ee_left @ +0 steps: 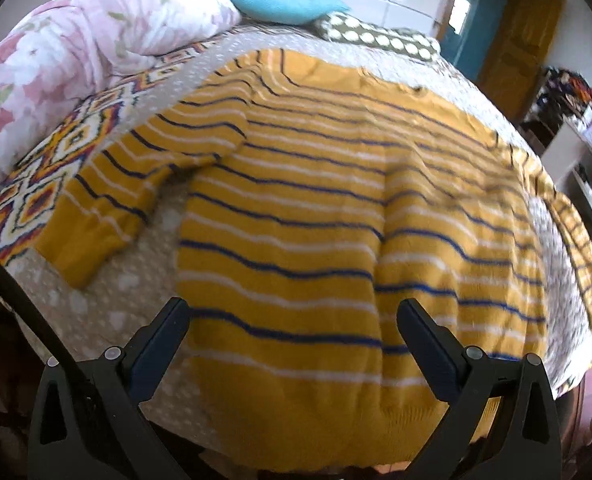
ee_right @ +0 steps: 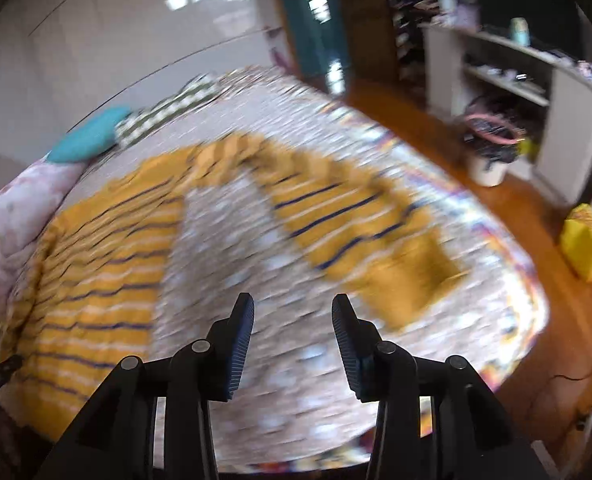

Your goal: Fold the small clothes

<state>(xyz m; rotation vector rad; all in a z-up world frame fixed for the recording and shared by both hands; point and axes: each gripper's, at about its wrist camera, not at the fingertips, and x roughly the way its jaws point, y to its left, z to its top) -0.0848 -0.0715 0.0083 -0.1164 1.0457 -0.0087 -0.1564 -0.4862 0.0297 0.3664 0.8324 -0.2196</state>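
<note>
the sweater (ee_left: pixel 315 208) lies spread flat on the bed (ee_left: pixel 108 300), mustard with blue and white stripes, its hem at the near edge and its neck toward the far side. its long axis runs from near to far, and the stripes cross it left to right.

the left hand-held gripper (ee_left: pixel 294 320) hangs over the hem, released, with nothing between its spread fingers; the body of the sweater lies straight ahead of it and just below. the left sleeve (ee_left: pixel 136 176) slants out to the left, with its cuff toward the near-left, apart from the body.

the right hand-held gripper (ee_right: pixel 292 320) is also released and empty. it hovers over bare bed cover in the gap between the body, on its left, and the right sleeve (ee_right: pixel 359 224), which slants from the far shoulder down to a cuff at the near right. this view is blurred, so fine detail of the cuff cannot be told.

judging from this, each sleeve is nearest the gripper on its own side. the right cuff lies ahead and to the right of the right gripper, so a fold inward would carry it leftward across the gap onto the body.
</note>
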